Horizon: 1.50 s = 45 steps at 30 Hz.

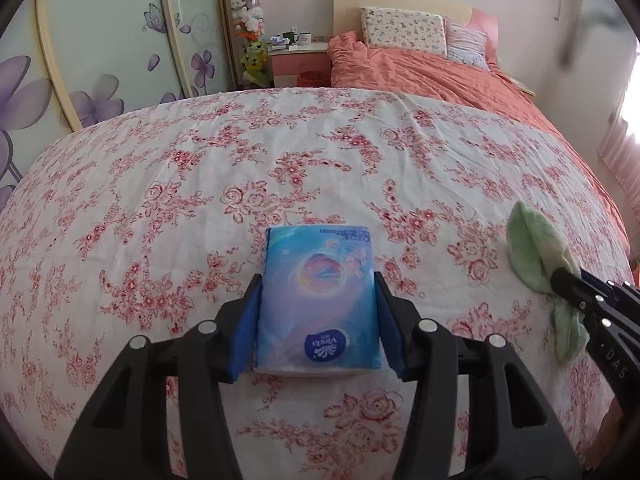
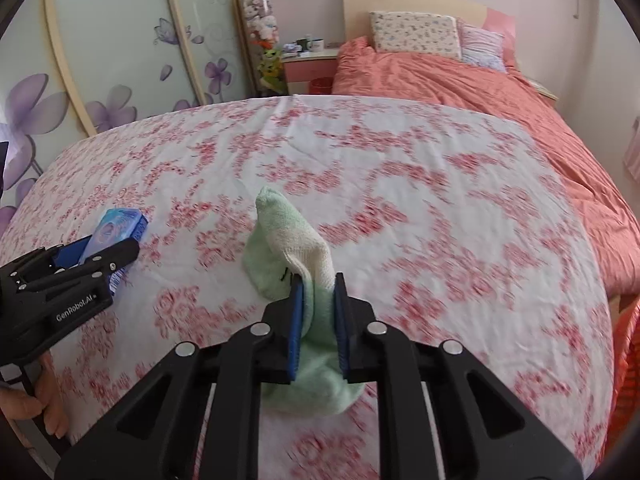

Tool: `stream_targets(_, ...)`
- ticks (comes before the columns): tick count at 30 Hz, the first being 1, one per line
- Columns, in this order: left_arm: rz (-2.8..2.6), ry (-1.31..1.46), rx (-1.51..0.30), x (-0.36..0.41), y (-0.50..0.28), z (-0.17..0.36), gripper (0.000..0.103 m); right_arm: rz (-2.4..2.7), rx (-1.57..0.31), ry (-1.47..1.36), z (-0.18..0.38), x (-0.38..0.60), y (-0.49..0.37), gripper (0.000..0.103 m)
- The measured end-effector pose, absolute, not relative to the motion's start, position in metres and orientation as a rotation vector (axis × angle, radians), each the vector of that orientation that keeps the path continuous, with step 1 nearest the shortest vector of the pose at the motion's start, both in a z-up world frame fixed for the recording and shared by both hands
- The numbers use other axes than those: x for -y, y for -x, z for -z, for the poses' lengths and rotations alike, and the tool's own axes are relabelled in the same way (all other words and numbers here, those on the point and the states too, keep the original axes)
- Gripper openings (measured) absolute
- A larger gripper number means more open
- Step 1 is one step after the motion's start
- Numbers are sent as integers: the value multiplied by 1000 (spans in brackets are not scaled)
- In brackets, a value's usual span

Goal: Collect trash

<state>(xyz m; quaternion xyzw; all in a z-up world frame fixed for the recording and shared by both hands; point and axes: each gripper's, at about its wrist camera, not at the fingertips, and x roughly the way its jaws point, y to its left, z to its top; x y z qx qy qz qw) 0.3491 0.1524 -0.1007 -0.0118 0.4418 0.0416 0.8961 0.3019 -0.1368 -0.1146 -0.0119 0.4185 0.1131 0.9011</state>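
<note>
My left gripper (image 1: 318, 280) is shut on a blue tissue pack (image 1: 320, 292), holding it by its two long sides just above the flowered bedsheet (image 1: 200, 184). My right gripper (image 2: 318, 280) is shut on a pale green sock (image 2: 292, 248), which sticks up and forward from between the blue pads and hangs below them. In the left wrist view the right gripper (image 1: 560, 276) and the sock (image 1: 536, 252) are at the right. In the right wrist view the left gripper (image 2: 120, 248) with the tissue pack (image 2: 120, 226) is at the left.
An orange-pink quilt (image 2: 460, 80) and two pillows (image 2: 416, 36) lie at the bed's head. A pink nightstand (image 1: 300, 60) with mugs stands at the back beside a tube of plush toys (image 1: 250, 20). Flower-printed wardrobe doors (image 1: 100, 40) run along the left.
</note>
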Motion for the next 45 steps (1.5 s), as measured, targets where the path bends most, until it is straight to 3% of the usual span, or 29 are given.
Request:
stream_targets(9, 27, -10, -911, -126, -294, 102, 53, -136, -884, -20, 116, 191, -257, 13)
stream_targets(28, -36, 10, -929, -132, -289, 105, 76, -108, -871, -38, 120, 200, -249, 19)
stream_targets(34, -37, 7, -933, -134, -289, 106, 79, -57, -870, -7, 121, 200, -248, 31)
stream_targets(45, -40, 15, -939, -134, -289, 107, 84, -75, -872, -50, 121, 207, -249, 32)
